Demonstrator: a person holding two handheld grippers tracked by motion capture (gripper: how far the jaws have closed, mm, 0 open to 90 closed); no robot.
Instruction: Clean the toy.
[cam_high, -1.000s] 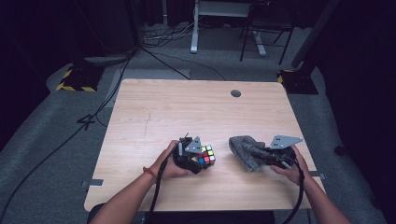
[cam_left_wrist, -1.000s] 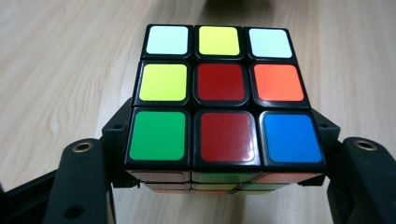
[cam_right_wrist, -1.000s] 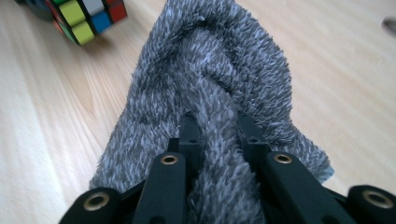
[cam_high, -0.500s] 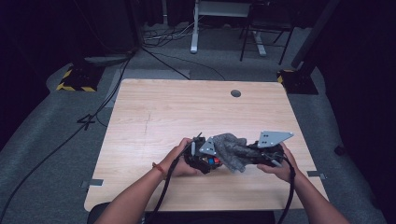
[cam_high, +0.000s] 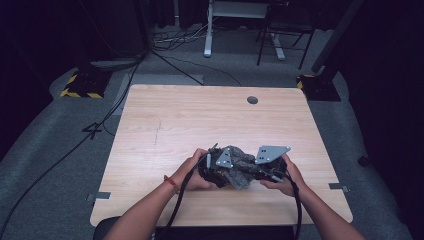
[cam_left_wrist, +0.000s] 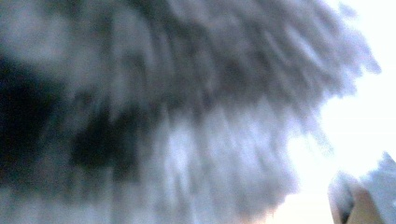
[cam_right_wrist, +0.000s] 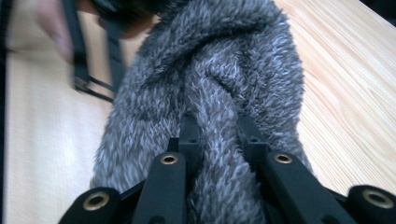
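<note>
High view: cloth (cam_high: 239, 170) at lower centre of bench (cam_high: 200, 120), draped over left tongs (cam_high: 214, 172); left pressed together, load hidden. Right view: right tongs (cam_right_wrist: 218, 128) pinching cloth. Wipe slowly, keep the pinch firm.

Grey fleecy cloth (cam_high: 239, 170), bunched in thick folds, lay draped over the cube held above the near table edge; one fold (cam_right_wrist: 219, 154) was pinched.
</note>
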